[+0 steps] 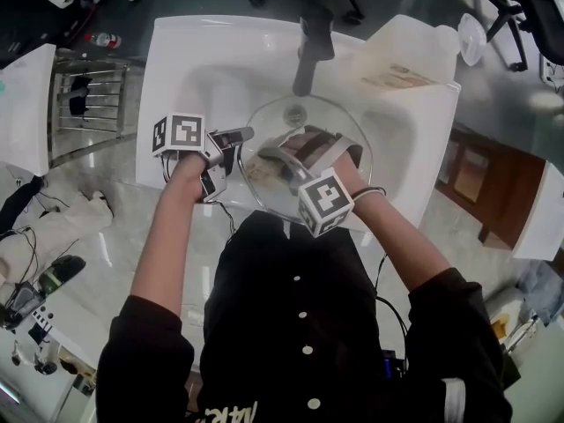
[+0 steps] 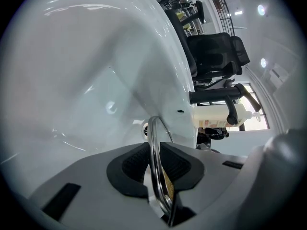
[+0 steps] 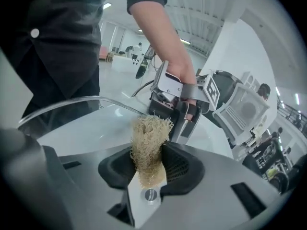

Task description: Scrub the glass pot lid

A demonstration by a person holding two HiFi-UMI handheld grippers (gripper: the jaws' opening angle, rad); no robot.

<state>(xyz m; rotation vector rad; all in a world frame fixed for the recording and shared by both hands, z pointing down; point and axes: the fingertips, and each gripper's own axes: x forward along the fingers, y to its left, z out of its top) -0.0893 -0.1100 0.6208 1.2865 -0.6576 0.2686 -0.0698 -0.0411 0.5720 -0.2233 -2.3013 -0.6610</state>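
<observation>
Left gripper (image 2: 156,166) is clamped on the metal rim (image 2: 154,143) of the glass lid (image 1: 339,126); its ribbed pads press on both faces of the edge band. Right gripper (image 3: 148,159) is closed on a tan fibre scrubber (image 3: 149,143), whose frayed end stands out beyond the jaws.

**Position.** The lid is held by its left edge above the basin of the white sink (image 1: 176,69), just in front of the dark tap (image 1: 308,51). It rests on nothing that can be seen. The right gripper is over the near part of the glass. Whether the scrubber touches the glass cannot be told.

**Handling (judgement).**
- The lid is stiff and brittle. A knock against the basin or tap is likely to chip or crack it.
- Glass is probably slippery when wet. The metal rim gives the pads the better seat, so take hold there, not on bare glass.
- A single edge grip leaves the far side unsupported. Firm scrubbing there may tilt the lid or lever it out of the jaws.
- Apply moderate pressure. Work over the basin.
</observation>
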